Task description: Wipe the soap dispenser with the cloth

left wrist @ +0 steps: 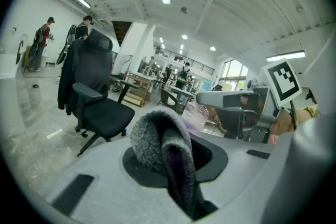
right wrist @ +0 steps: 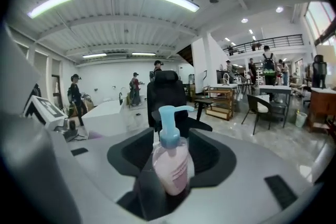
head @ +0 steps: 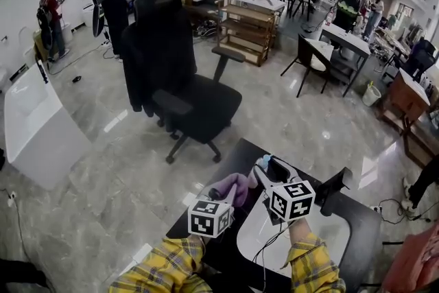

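Observation:
In the right gripper view, the soap dispenser [right wrist: 172, 162], a clear bottle of pink soap with a light blue pump, stands upright between the jaws of my right gripper [right wrist: 168, 178]. The left finger lies close against the bottle and a dark gap shows on the bottle's right side; its base is hidden. The head view shows this gripper [head: 269, 169] with the blue pump [head: 266, 161] over the far end of the black table [head: 236, 158]. My left gripper [left wrist: 176, 170] is shut on a fluffy grey and purple cloth [left wrist: 157, 139]. In the head view the cloth [head: 234, 186] hangs just left of the dispenser.
A white oval board [head: 326, 240] lies on the black table. A black office chair [head: 182, 89] stands on the marble floor beyond the table. A white counter [head: 34, 127] is at the left, a wooden shelf [head: 250, 27] at the back, and several people are around the room.

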The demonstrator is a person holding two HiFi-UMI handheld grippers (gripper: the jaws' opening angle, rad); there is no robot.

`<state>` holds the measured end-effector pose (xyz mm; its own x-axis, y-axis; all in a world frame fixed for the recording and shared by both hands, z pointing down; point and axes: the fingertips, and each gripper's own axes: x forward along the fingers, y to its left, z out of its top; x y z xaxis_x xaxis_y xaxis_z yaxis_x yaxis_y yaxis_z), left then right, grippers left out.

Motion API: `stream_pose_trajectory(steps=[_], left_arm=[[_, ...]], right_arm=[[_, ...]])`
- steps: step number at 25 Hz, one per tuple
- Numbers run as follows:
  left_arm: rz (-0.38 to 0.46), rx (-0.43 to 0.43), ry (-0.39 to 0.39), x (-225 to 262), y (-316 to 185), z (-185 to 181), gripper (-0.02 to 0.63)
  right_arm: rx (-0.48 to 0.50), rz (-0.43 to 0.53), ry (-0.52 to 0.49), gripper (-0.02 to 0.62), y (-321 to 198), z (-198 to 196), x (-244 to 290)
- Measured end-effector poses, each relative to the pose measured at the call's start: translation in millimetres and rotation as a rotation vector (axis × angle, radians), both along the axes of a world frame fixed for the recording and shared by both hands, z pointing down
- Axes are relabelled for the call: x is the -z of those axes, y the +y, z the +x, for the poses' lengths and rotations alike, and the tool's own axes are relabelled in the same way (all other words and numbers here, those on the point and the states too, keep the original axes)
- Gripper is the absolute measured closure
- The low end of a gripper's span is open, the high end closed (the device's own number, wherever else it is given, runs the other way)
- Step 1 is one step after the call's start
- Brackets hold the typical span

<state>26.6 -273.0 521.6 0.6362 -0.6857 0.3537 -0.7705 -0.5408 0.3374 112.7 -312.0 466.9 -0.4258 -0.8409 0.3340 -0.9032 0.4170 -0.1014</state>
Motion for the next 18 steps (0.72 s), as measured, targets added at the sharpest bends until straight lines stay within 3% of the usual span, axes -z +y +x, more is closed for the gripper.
stream_pose_trajectory(steps=[4, 11, 18], left_arm=[[0.006, -0.014, 0.013, 6, 4, -3, 0.549], [-0.006, -0.029, 0.05, 7, 6, -4, 0.549], [-0.012, -0.045, 0.032, 7, 2, -1, 0.549]], right_arm=[[0.162, -0.005, -0.05, 0.391, 5, 2, 5], [0.456, 0.032, 0.148, 0.391, 7, -2, 4], [0.6, 0.027, 0.159, 0.391, -2, -12, 0]])
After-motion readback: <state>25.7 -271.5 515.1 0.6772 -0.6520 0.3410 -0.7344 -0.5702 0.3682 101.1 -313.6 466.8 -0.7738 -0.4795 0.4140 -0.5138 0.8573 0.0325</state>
